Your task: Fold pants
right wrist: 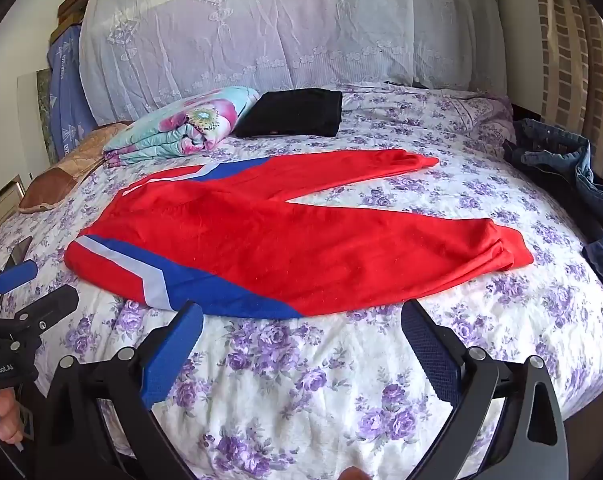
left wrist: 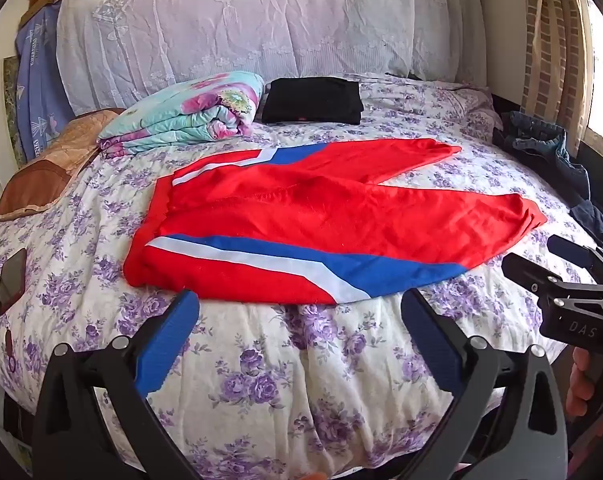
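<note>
We held the left gripper (left wrist: 299, 296) and the right gripper (right wrist: 301, 308) over the bed's (left wrist: 301, 360) near edge, jaws wide apart and empty. The red pants (left wrist: 321, 216) lay flat mid-bed just beyond their fingertips, waistband toward the left edge, legs splayed toward the right.

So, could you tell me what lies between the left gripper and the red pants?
Only bare floral bedspread; the left wrist view shows nothing else between the open left gripper and the red pants.
</note>
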Demonstrator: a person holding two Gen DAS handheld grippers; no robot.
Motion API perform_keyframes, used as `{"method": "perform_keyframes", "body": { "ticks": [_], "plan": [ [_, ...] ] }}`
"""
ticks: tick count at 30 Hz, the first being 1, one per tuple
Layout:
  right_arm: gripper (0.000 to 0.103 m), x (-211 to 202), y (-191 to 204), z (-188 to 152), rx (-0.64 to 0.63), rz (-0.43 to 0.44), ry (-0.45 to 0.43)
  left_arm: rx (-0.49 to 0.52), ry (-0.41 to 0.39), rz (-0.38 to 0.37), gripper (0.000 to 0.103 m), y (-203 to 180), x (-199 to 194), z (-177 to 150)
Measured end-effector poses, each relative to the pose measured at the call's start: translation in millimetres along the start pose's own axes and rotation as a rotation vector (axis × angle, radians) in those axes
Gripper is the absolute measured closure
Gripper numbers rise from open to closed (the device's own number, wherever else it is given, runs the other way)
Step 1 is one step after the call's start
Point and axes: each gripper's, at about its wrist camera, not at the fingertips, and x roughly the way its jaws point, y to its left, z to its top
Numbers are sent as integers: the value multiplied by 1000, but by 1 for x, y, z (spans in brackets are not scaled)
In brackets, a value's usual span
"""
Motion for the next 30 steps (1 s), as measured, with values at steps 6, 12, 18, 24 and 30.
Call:
{"method": "perform_keyframes", "body": {
  "ticks": [6,12,18,24,30],
  "plan": [
    [3,0,-1,0,2,3,-2,-3,2,3,4,0,0,0],
    [3,0,-2,1,2,3,-2,-4,5,-2,4,0,4,-1],
    [3,0,-3,1,4,4,-1,-2,4,-1,4,0,4,-1],
    [3,0,-5,2,3,5,1,-5,7,0,4,6,6,-3],
    [3,5,-1,-3,7,7,5,5,15,15,4,7,12,-6]
  ]
}}
